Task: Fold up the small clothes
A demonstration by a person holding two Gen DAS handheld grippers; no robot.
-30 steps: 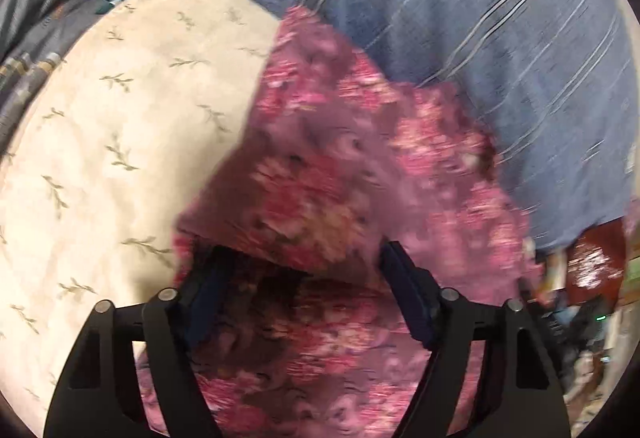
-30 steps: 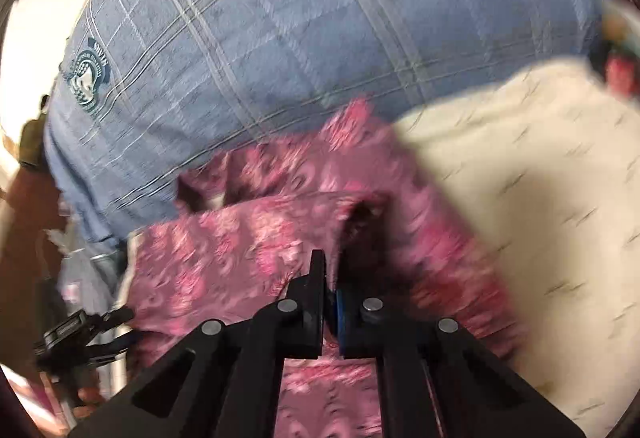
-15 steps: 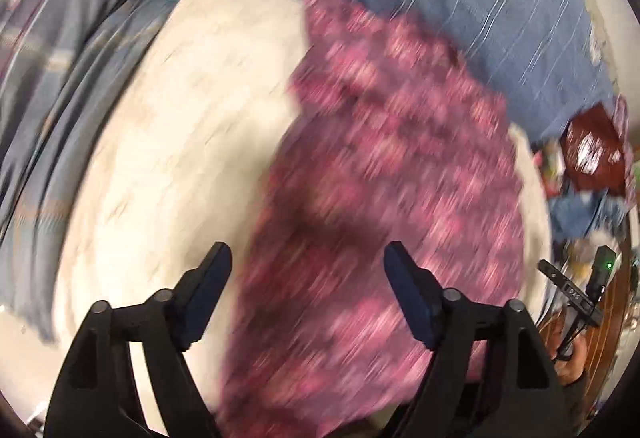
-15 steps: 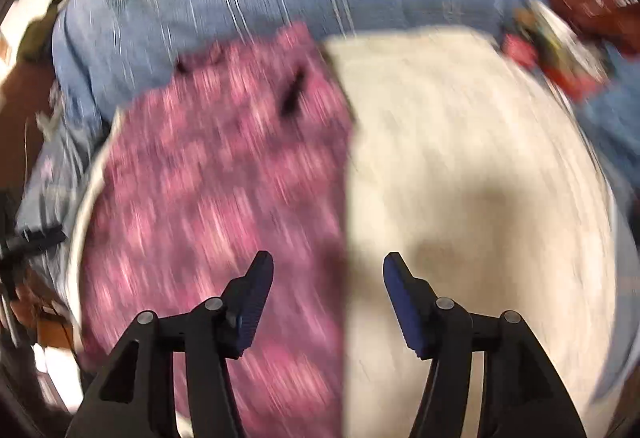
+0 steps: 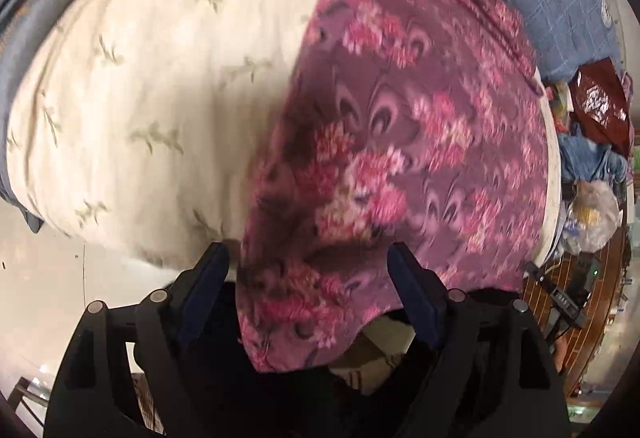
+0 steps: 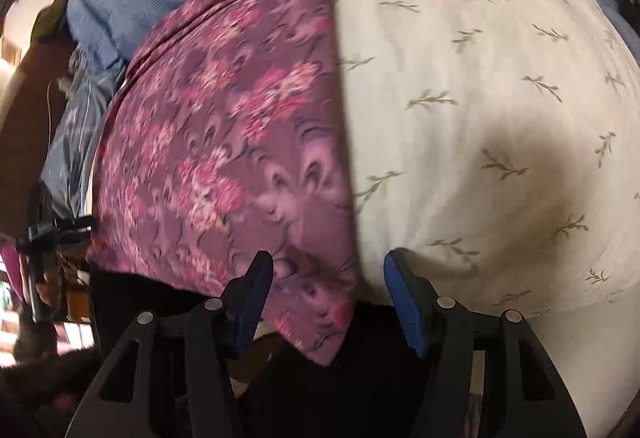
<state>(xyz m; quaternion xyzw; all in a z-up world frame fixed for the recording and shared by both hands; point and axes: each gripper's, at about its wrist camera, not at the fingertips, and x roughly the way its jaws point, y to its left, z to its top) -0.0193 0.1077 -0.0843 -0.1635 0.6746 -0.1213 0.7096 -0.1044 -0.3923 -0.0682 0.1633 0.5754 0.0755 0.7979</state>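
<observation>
Both grippers stand wide, gripping nothing; their jaws have just been opening. Ahead of the left gripper (image 5: 308,258) and right gripper (image 6: 328,262) a thin purple floral cloth (image 5: 400,142) lies folded flat, its corner hanging between each pair of blue pads, on a puffy cream sprig-print pillow (image 6: 480,98).
</observation>
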